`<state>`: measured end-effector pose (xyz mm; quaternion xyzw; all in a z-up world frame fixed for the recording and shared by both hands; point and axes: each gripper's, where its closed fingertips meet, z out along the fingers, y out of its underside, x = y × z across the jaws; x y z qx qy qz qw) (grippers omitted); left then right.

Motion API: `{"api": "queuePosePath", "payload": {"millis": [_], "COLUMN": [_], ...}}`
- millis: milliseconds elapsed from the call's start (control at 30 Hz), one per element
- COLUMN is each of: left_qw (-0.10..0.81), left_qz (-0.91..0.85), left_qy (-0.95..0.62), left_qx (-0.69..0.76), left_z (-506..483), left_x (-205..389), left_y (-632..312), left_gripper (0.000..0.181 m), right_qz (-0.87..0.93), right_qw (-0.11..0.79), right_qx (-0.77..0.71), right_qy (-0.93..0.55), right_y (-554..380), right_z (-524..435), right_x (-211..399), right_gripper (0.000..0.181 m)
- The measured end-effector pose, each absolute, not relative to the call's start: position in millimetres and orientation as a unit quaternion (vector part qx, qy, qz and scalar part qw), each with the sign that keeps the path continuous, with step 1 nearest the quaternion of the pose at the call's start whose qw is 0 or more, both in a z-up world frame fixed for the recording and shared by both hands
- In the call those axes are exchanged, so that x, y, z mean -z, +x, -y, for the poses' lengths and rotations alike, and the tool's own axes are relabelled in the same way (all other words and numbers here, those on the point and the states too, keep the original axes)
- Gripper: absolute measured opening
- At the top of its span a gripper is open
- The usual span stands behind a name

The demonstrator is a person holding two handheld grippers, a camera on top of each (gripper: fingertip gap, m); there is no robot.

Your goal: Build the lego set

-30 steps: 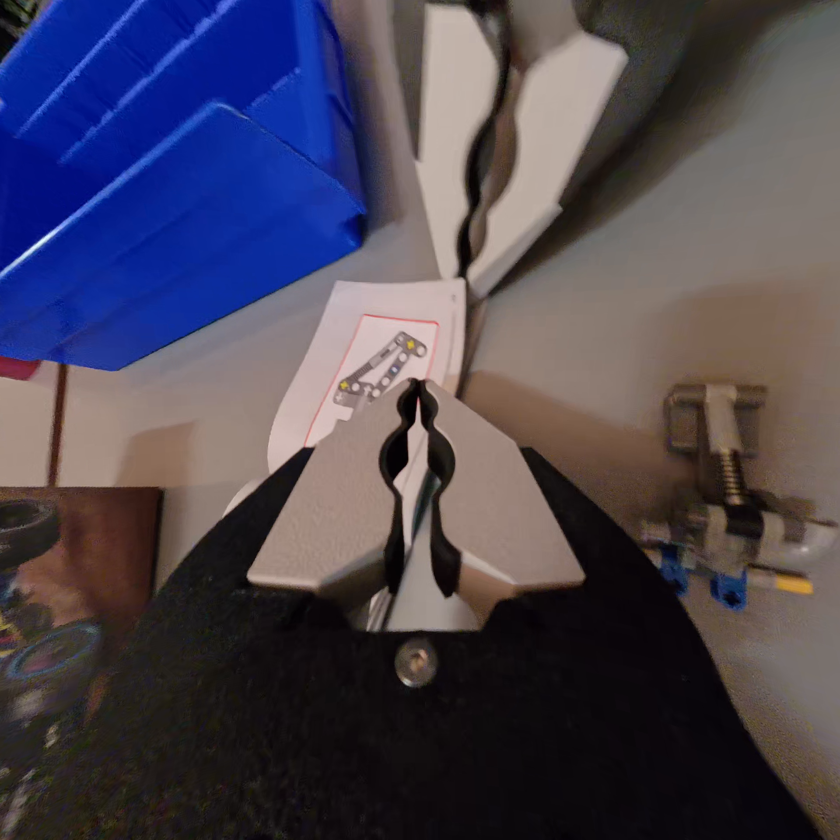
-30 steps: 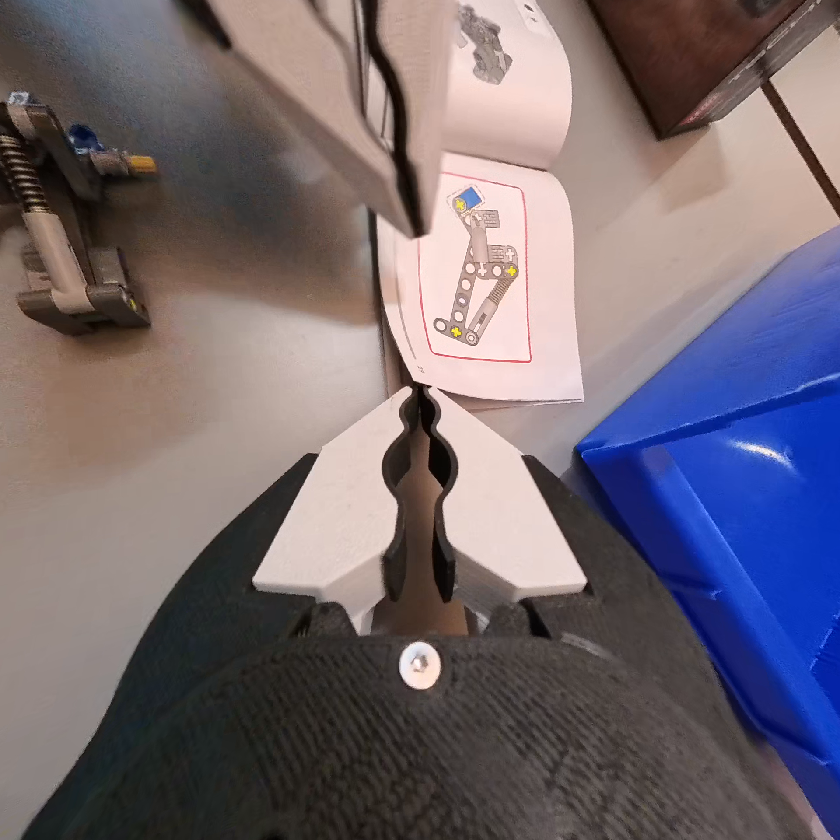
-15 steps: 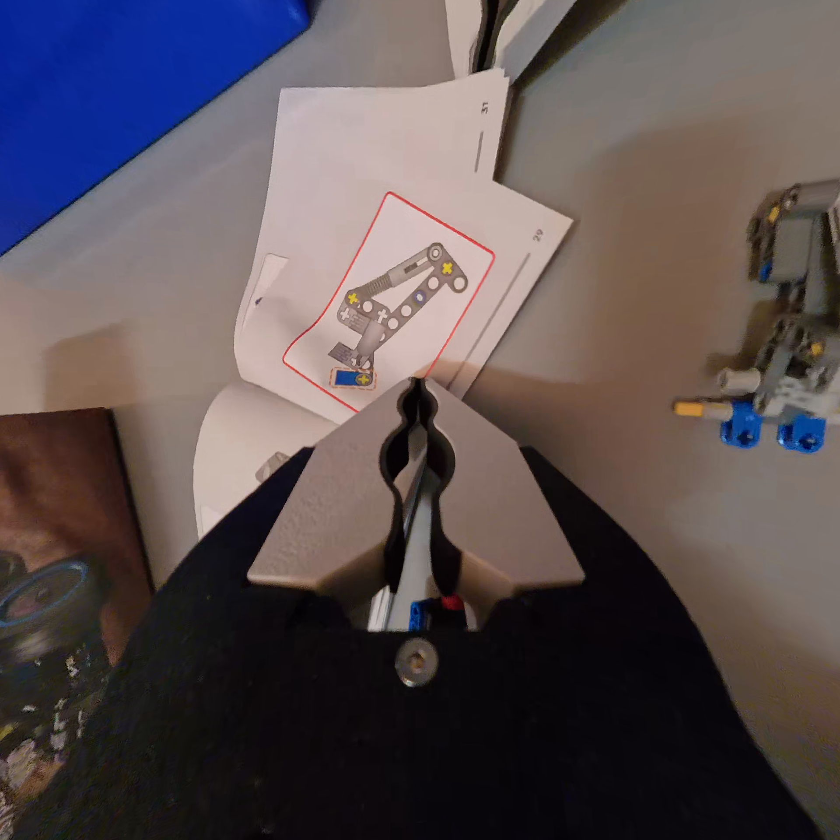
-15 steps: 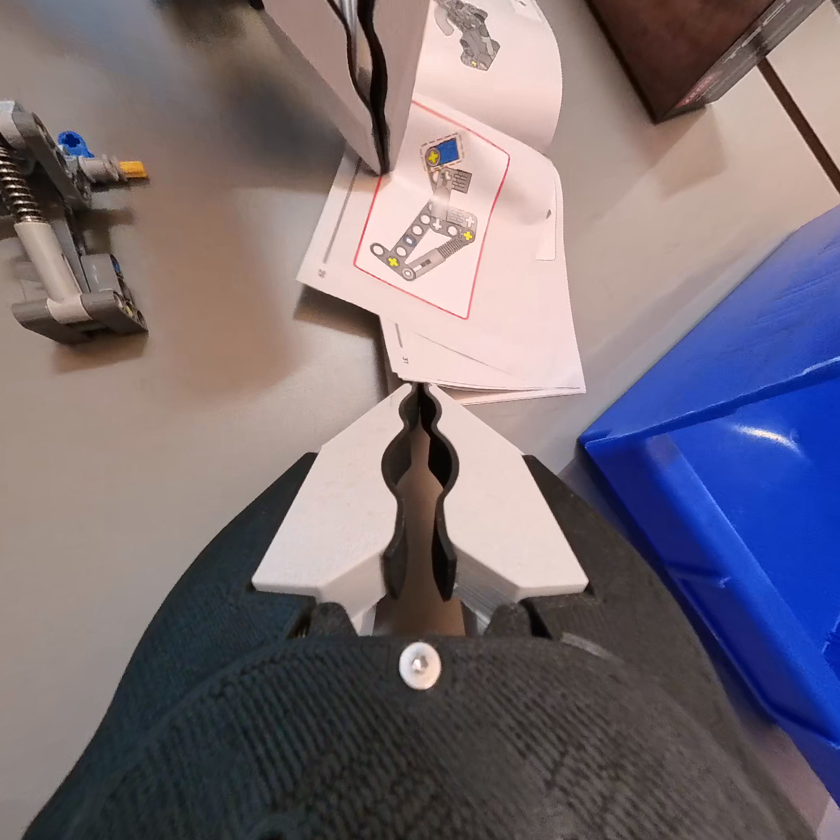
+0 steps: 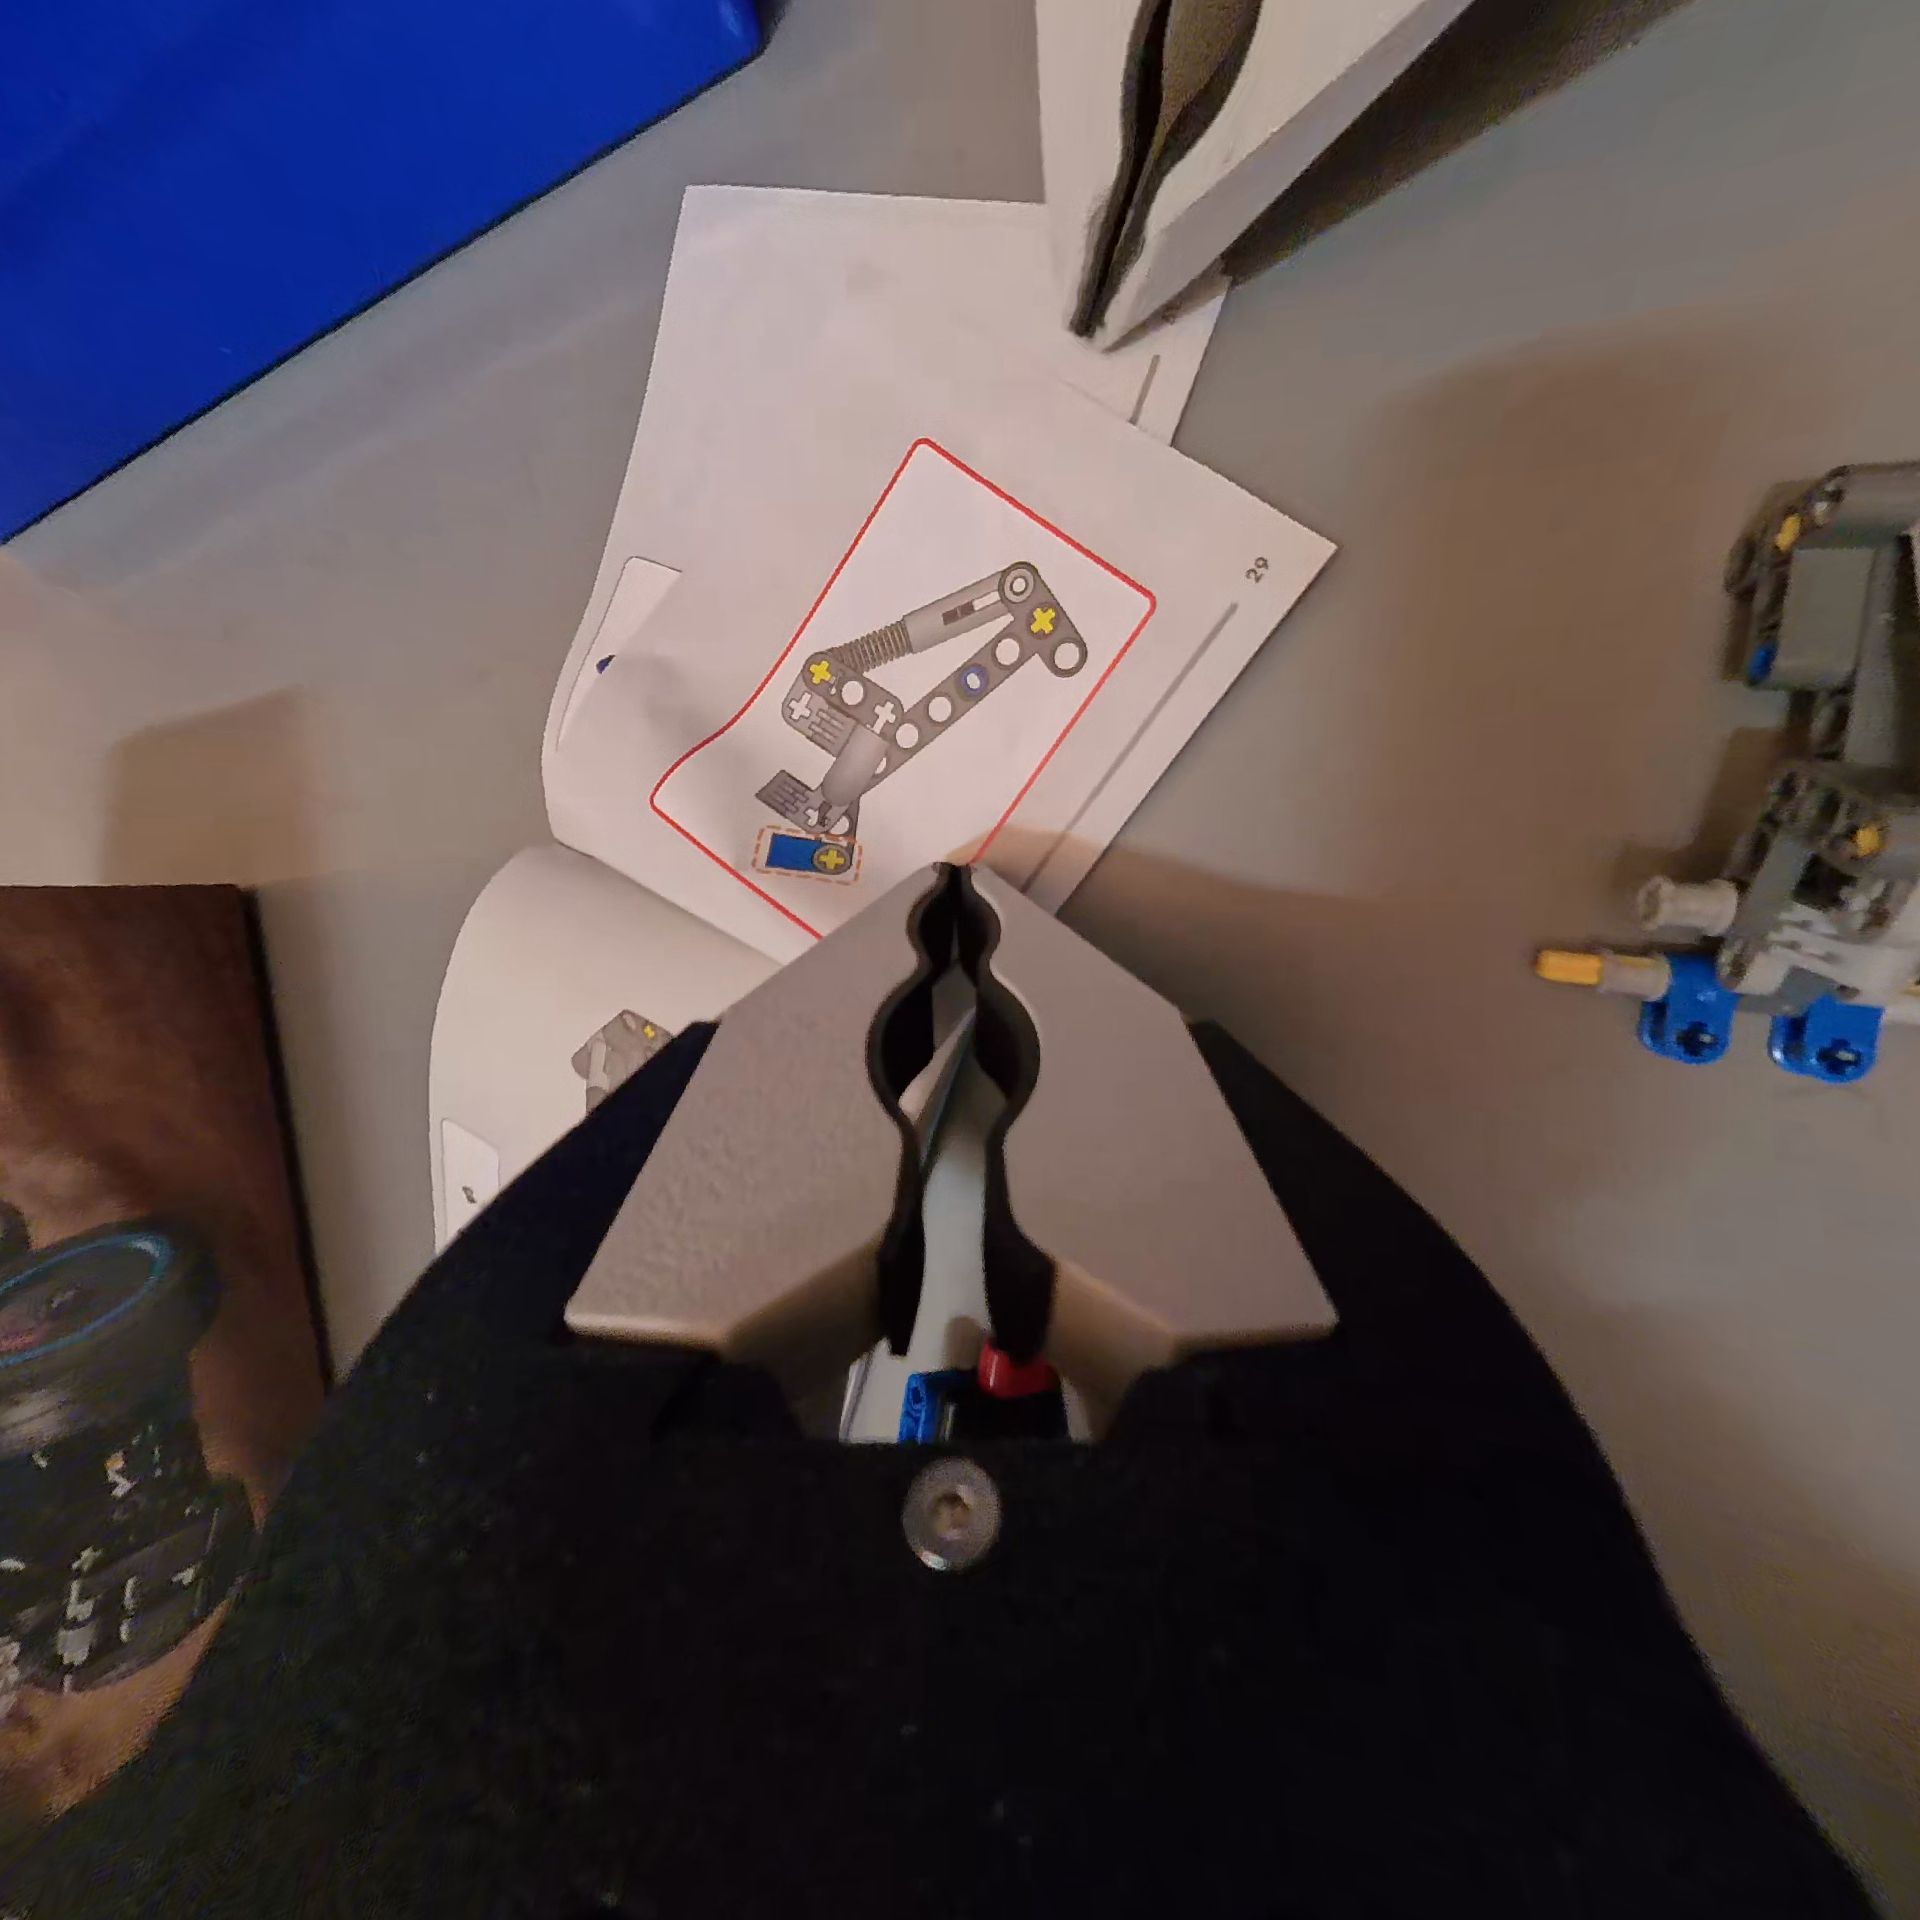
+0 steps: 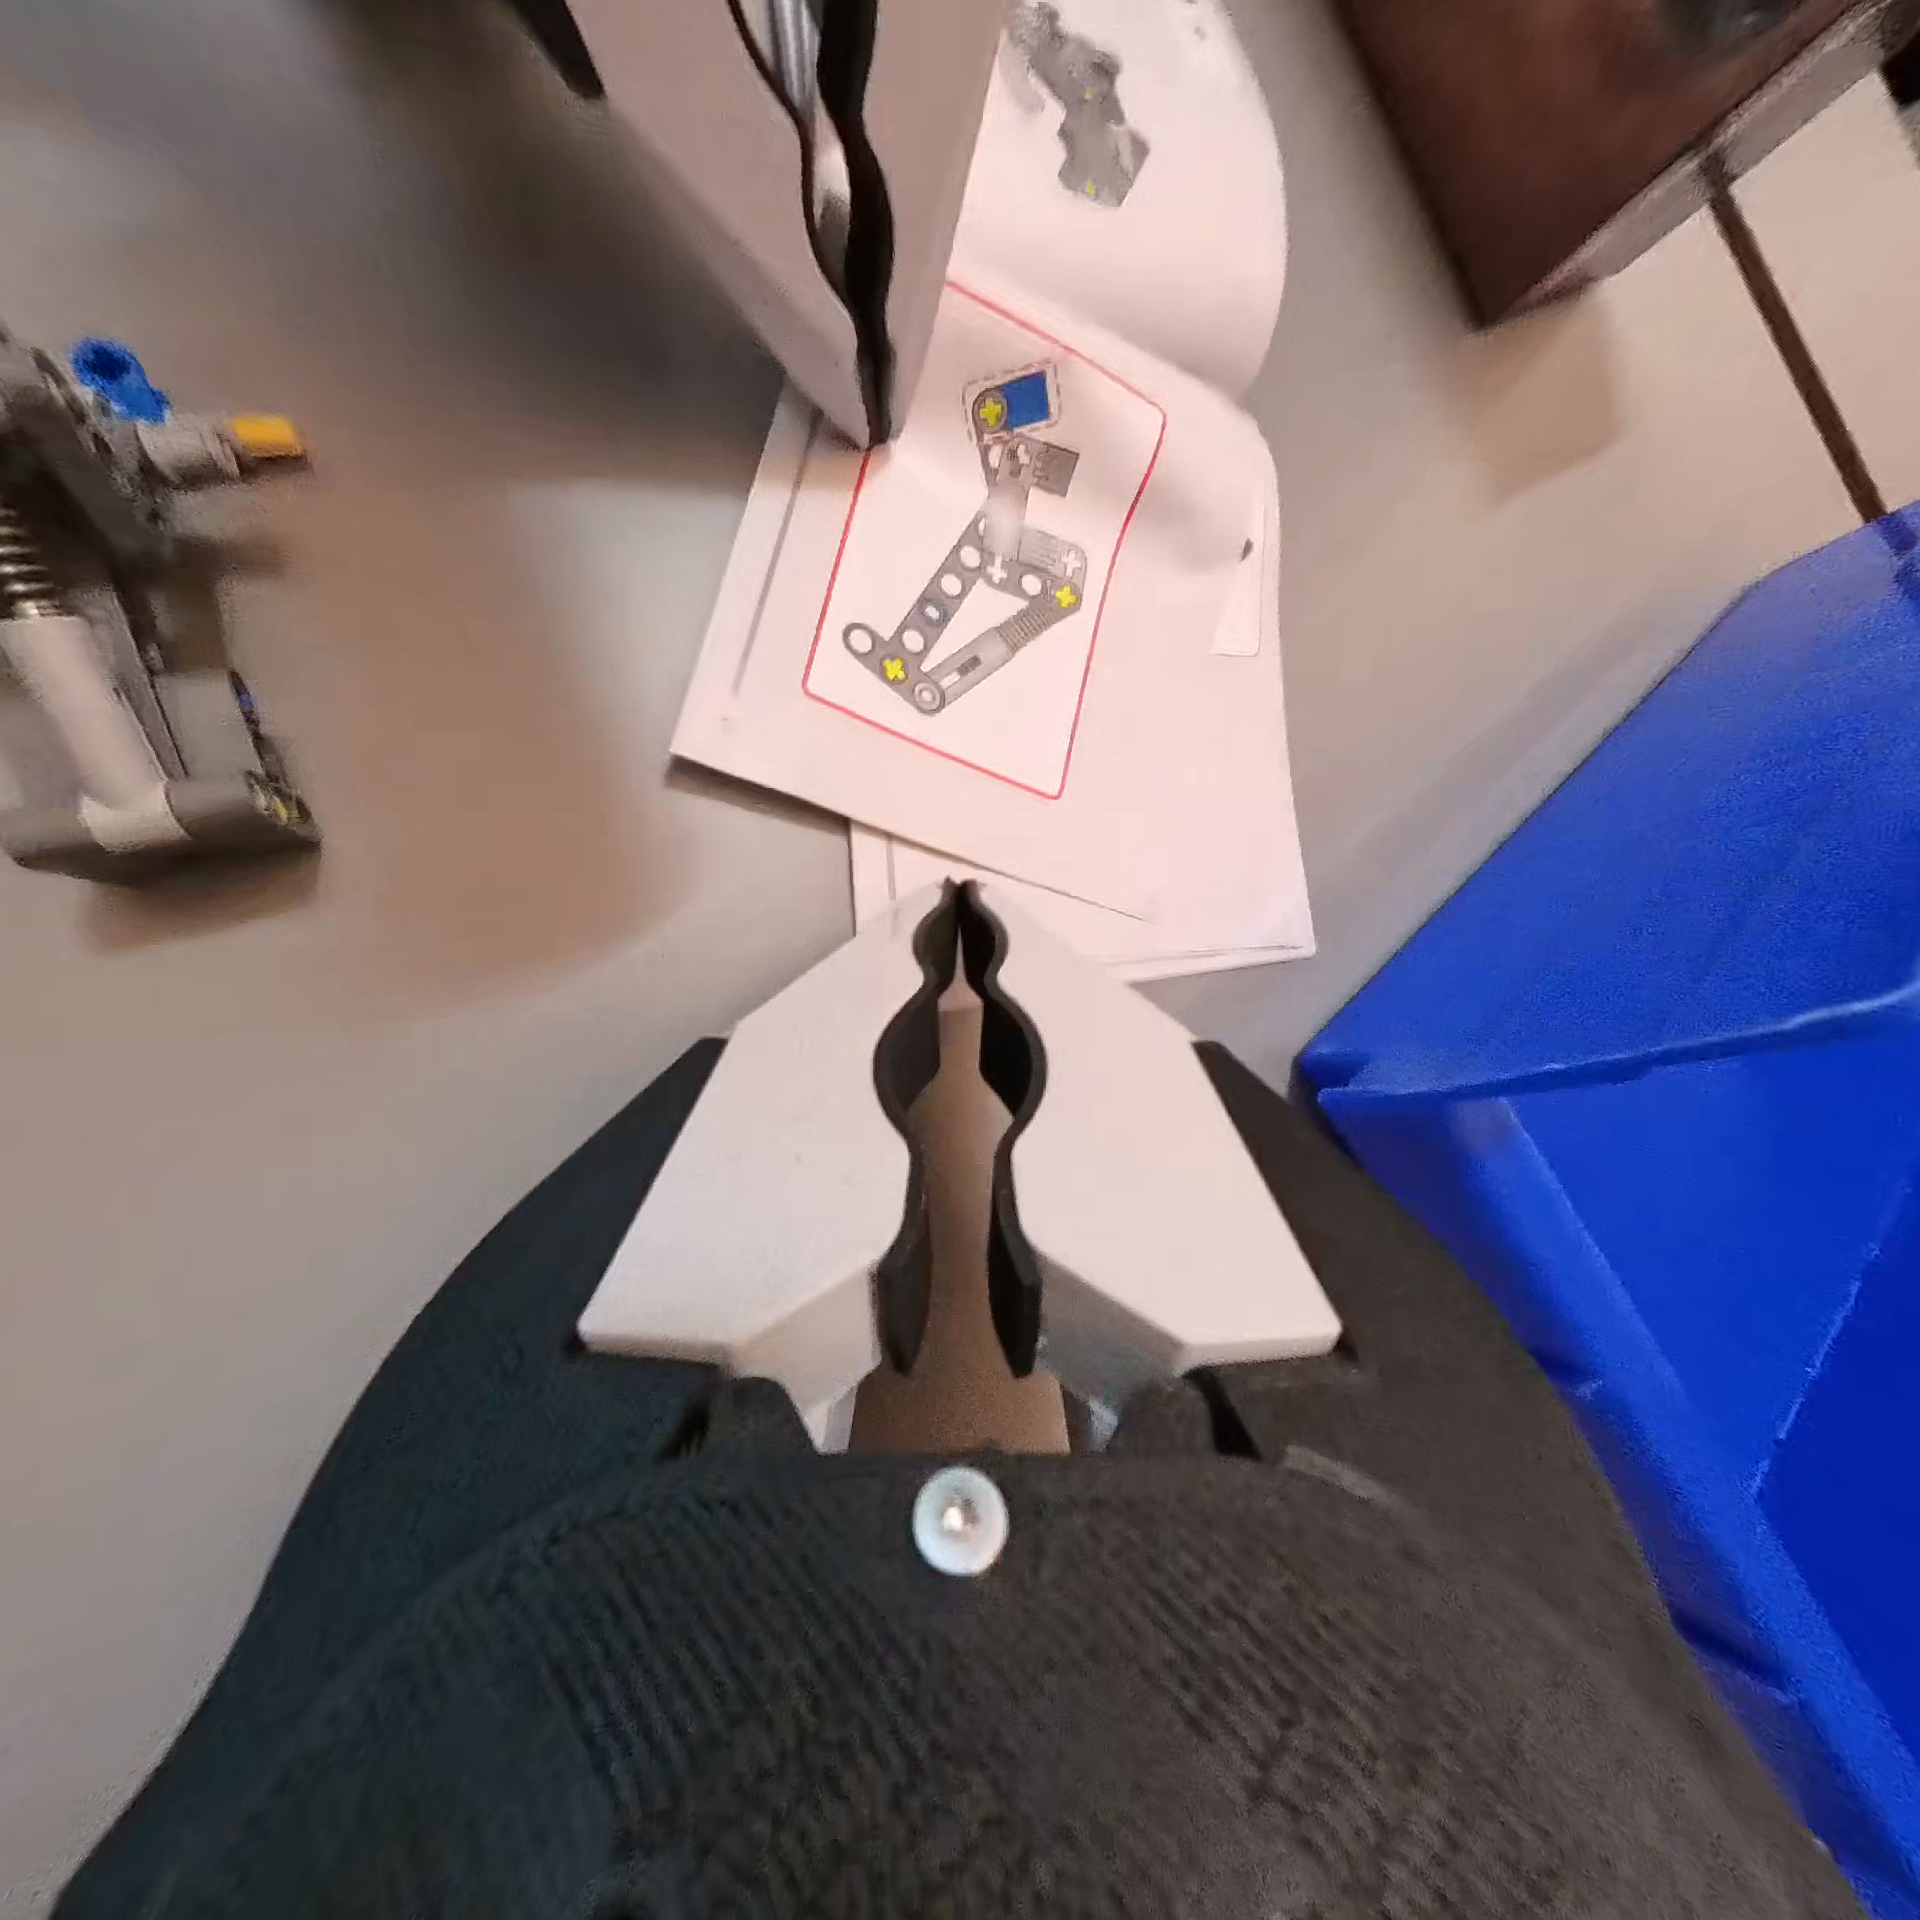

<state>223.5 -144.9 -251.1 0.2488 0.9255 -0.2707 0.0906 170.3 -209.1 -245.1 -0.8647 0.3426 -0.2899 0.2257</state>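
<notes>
Here the left gripper [image 5: 954, 878] was closed, tips on the booklet's [image 5: 831, 395] loose page [image 5: 1174, 582]; the right gripper [image 6: 956, 894] was closed and empty over the booklet's far edge. The lego build [image 5: 1787, 831] lay apart on the table [image 5: 1455, 416], bin [image 6: 1662, 935] beyond

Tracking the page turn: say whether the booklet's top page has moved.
Yes. The top page swung away from the blue bin, toward the lego assembly.

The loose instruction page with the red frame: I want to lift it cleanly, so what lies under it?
Under the loose page more white pages of the booklet show, fanned at the edges, on the grey table. Anything beneath its middle is covered.
</notes>
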Motion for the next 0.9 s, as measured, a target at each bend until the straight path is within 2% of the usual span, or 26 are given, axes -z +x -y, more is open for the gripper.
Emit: {"api": "queuePosePath", "payload": {"millis": [33,200,300,367,467,600,667,700,900], "left_qw": [0.093,0.092,0.048,0.064,0.131,0.189,0.217,0.226,0.214], "left_qz": [-0.925,-0.92,-0.894,-0.885,-0.88,-0.871,-0.865,-0.864,-0.874], "left_qy": [0.247,0.249,0.284,0.306,0.327,0.339,0.336,0.332,0.189], "left_qx": [0.273,0.289,0.342,0.344,0.319,0.3,0.302,0.304,0.393], "left_z": [144.8,149.9,162.4,169.6,179.9,183.6,181.7,179.0,160.1], "left_x": [251.1,245.5,231.2,231.9,241.8,238.9,232.1,228.1,196.6], "left_y": [223.5,214.5,172.9,159.5,166.5,180.4,188.2,192.0,223.9], "left_gripper": [0.0,0.001,0.02,0.031,0.033,0.026,0.005,0.001,0.0], "right_qz": [-0.344,-0.341,-0.342,-0.35,-0.35,-0.345,-0.342,-0.344,-0.345], "right_qw": [0.22,0.241,0.248,0.257,0.271,0.258,0.254,0.257,0.264], "right_qx": [0.286,0.295,0.293,0.286,0.284,0.289,0.292,0.29,0.29], "right_qy": [-0.867,-0.86,-0.858,-0.854,-0.85,-0.855,-0.857,-0.855,-0.853], "right_y": [169.4,171.7,171.7,171.6,171.5,171.7,171.8,171.9,172.1], "right_z": [211.2,210.1,209.9,210.0,209.9,210.1,210.2,210.2,210.1], "right_x": [248.0,247.2,247.4,247.5,247.5,247.6,247.5,247.6,247.6], "right_gripper": [0.0,0.0,0.0,0.0,0.0,0.0,0.0,0.0,0.0]}}
